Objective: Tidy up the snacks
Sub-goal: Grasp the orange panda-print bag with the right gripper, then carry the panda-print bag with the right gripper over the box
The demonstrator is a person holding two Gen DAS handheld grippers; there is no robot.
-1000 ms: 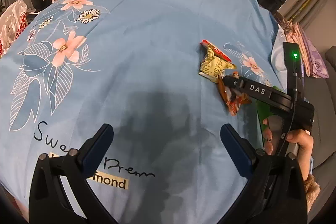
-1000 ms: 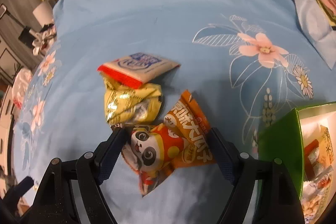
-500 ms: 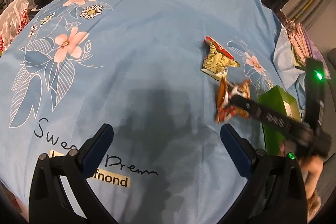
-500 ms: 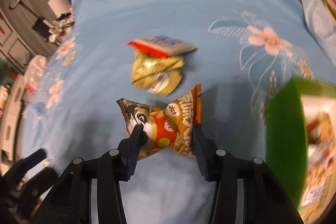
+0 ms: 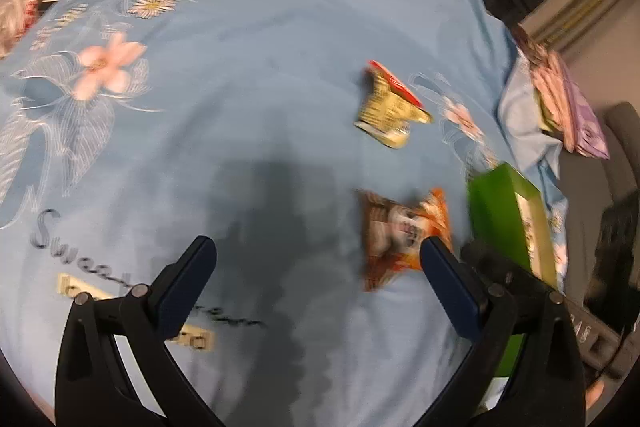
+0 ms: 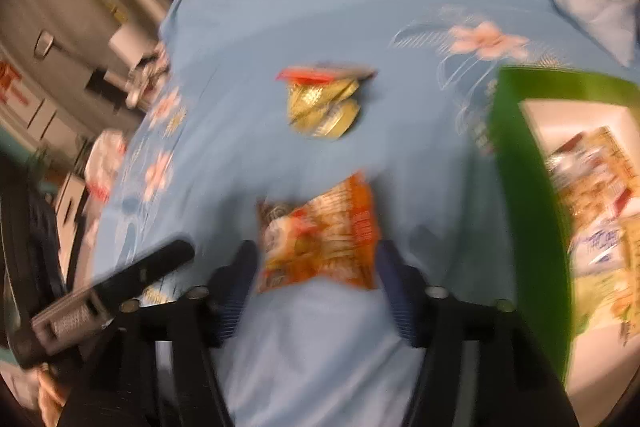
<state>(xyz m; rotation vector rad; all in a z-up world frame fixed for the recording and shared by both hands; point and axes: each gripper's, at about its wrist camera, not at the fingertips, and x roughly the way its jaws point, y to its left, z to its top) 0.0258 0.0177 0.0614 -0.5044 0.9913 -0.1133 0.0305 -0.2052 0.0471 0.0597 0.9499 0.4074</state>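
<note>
right wrist: orange snack packet (image 6: 320, 239) between tongs (image 6: 316, 263)

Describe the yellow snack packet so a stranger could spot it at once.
Start at the blue floral bedsheet and find the green box at its right edge. Left of the box and farther from the grippers lies a crumpled yellow packet, a red-edged packet touching its far side. It is the only yellow one; the nearer orange packet sits in the right gripper.

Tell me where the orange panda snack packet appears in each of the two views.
Left wrist: orange panda snack packet, right of centre, beside the green cardboard box.
Right wrist: packet, centre, between the jaws.
Shared landmark: crumpled yellow foil packet.
</note>
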